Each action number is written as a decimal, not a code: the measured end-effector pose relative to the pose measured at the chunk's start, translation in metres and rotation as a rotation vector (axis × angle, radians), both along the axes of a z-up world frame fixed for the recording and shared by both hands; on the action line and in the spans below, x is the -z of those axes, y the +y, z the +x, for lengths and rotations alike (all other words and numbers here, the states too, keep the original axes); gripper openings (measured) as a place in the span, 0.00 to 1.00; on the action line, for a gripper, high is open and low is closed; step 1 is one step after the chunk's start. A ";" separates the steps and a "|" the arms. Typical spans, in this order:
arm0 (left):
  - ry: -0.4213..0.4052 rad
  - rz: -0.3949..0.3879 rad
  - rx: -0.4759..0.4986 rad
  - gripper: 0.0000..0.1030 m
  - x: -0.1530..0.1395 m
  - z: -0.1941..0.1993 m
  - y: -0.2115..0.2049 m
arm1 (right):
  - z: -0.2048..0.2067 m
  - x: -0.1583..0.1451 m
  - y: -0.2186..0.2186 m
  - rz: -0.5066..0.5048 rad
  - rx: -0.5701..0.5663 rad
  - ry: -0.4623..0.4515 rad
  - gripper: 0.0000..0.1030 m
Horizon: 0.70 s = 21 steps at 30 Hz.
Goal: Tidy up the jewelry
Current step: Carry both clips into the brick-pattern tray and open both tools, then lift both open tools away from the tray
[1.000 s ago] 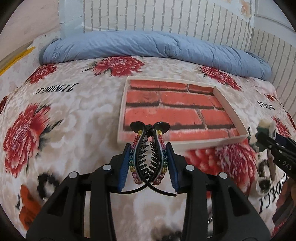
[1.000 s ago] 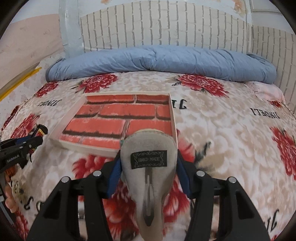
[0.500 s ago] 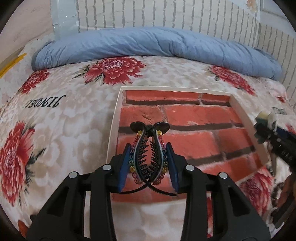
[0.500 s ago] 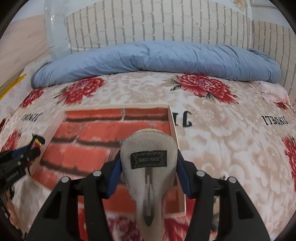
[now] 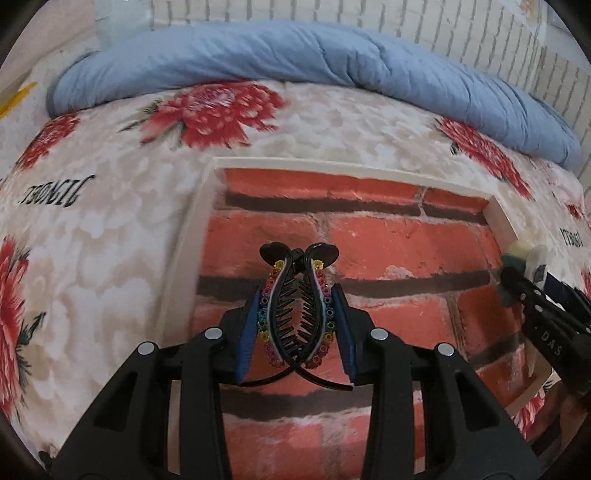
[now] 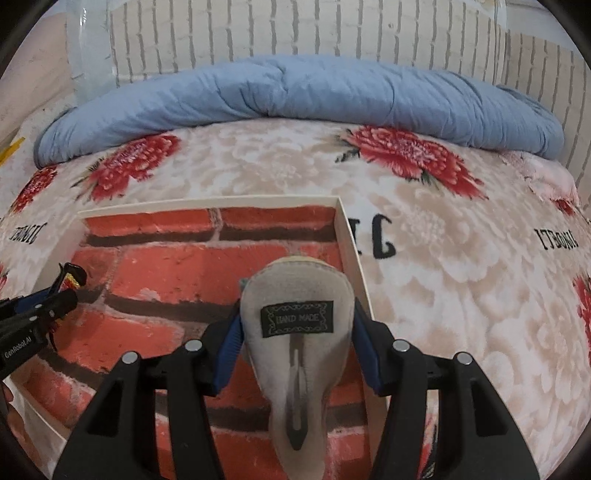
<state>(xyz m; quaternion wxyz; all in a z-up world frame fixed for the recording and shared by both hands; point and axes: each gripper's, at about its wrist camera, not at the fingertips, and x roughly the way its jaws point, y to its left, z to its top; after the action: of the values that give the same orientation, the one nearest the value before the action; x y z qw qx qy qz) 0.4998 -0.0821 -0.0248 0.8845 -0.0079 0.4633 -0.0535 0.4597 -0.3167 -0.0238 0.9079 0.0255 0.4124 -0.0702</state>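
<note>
The left gripper is partly closed, its blue pads pressing both flanks of a black banana hair clip edged with small coloured beads; the clip stands upright between them, toothed halves crossed at the bottom. The right gripper stands somewhat wider and clamps a beige felt hair clip, seen from its back, with a dark "HAND MADE" label and a metal snap bar running down its middle.

Both clips hang above a shallow cream-rimmed tray whose floor is printed with red bricks: the beaded one over the tray's left-middle part, the felt one close to its right wall. Each gripper's tip shows at the edge of the other's view.

The tray lies on a pale bedspread with red flowers and black lettering. A rolled blue quilt lies beyond it, against a white brick-pattern wall.
</note>
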 end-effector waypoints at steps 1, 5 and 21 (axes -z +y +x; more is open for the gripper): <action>0.003 0.031 0.009 0.35 0.002 0.002 -0.005 | 0.002 0.003 0.000 -0.008 0.002 0.011 0.53; 0.021 0.079 0.006 0.35 0.010 0.007 -0.013 | 0.004 0.010 -0.004 -0.003 0.012 0.022 0.53; -0.092 0.045 0.005 0.71 0.001 -0.012 -0.003 | -0.016 -0.004 0.006 -0.058 -0.044 -0.077 0.71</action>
<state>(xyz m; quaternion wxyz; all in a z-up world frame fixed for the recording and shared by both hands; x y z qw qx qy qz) 0.4882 -0.0851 -0.0260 0.9047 0.0155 0.4233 -0.0458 0.4437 -0.3109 -0.0197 0.9249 -0.0072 0.3753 -0.0612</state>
